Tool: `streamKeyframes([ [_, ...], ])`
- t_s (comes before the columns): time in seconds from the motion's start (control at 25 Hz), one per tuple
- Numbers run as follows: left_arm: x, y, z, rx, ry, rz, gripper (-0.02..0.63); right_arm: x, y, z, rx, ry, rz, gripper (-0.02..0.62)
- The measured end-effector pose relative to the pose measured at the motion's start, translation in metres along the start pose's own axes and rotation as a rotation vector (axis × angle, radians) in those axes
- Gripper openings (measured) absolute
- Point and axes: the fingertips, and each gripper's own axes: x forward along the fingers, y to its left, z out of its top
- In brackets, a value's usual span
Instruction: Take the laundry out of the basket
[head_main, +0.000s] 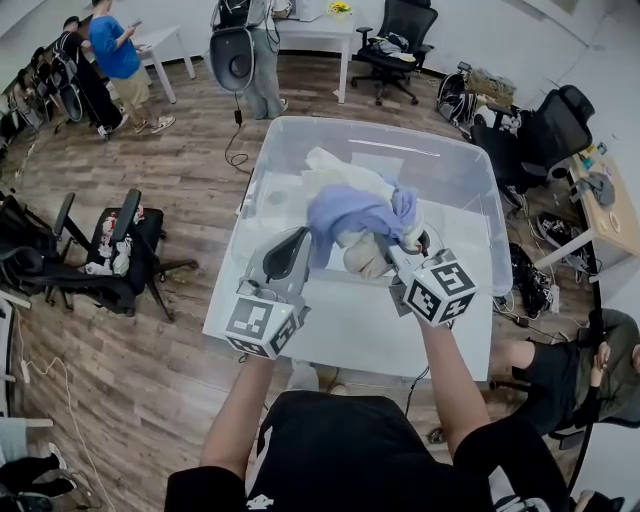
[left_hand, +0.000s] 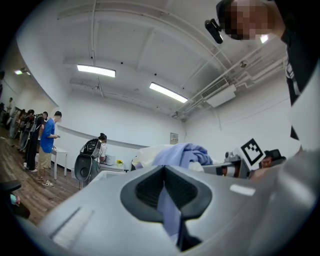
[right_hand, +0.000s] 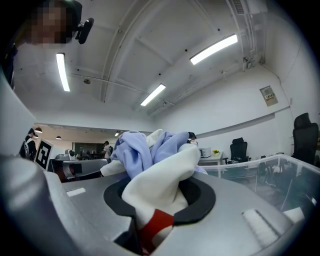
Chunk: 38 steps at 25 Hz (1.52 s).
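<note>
Lift well above the clear rectangular plastic basket (head_main: 470, 190), raising both hands evenly to keep the bunched lavender and cream cloth laundry (head_main: 350, 212) over its middle from sagging; left gripper (head_main: 303, 240) clamped on lavender fabric, right gripper (head_main: 393, 255) clamped on cream fabric

My left gripper (left_hand: 170, 215) and my right gripper (right_hand: 150, 225) have shells of smooth, matt grey plastic, with darker, duller pads (left_hand: 147, 192) inside. The lavender cloth (head_main: 350, 212) looks thin, soft and matt. The cream cloth (right_hand: 160, 185) looks thicker, with a flat red patch (right_hand: 152, 227). The basket (head_main: 462, 170) is clear, glossy plastic, the table (head_main: 350, 325) smooth white, and the floor (head_main: 150, 340) wood planks with a slight sheen
</note>
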Motion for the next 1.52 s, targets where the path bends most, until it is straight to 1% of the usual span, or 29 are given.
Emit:
streamKeyframes([
  [0.2,-0.011,-0.015,-0.001,0.002,-0.002,0.010,0.008,-0.013,0.005,0.004,-0.016,-0.006,0.014,0.141],
  [0.6,-0.029,-0.036,0.004,0.013,0.000,0.020,0.008,-0.037,0.016,0.012,-0.014,-0.025,0.028,0.141],
  [0.84,-0.042,-0.051,0.007,0.035,0.004,0.023,0.008,-0.053,0.022,0.012,-0.014,-0.033,0.032,0.141],
  [1.0,-0.053,-0.057,0.010,0.059,-0.002,0.041,0.008,-0.063,0.027,0.014,-0.011,-0.044,0.035,0.141],
  [1.4,-0.070,-0.084,0.000,0.073,0.021,0.050,0.008,-0.088,0.033,0.009,-0.001,-0.055,0.054,0.143],
  [1.52,-0.079,-0.084,-0.001,0.072,0.024,0.065,0.008,-0.088,0.036,0.007,0.000,-0.052,0.059,0.142],
])
